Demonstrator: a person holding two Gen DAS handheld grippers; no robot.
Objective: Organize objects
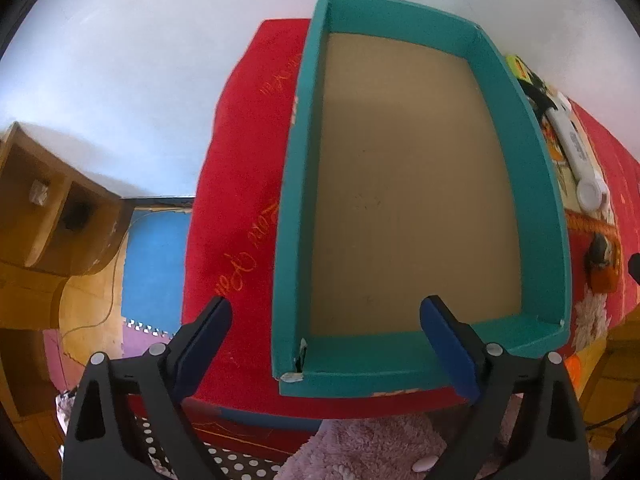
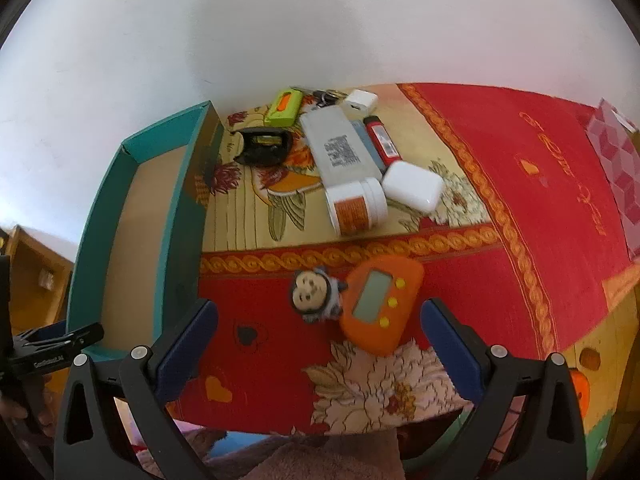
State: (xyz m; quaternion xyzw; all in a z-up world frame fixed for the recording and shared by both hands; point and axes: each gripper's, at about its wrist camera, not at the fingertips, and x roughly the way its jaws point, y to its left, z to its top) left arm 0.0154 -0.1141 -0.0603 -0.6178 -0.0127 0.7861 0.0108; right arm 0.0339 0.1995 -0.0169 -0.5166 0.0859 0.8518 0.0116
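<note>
With both the left gripper and right gripper spread wide and empty, the orange timer lies touching the monkey toy beside the empty box, so a careless pinch could drag both.

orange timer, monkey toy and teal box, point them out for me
orange timer (image 2: 382, 306), right wrist view, on its grey screen
monkey toy (image 2: 314, 292), right wrist view, on its face
teal box (image 1: 416, 208), left wrist view, on its bare brown floor
</note>
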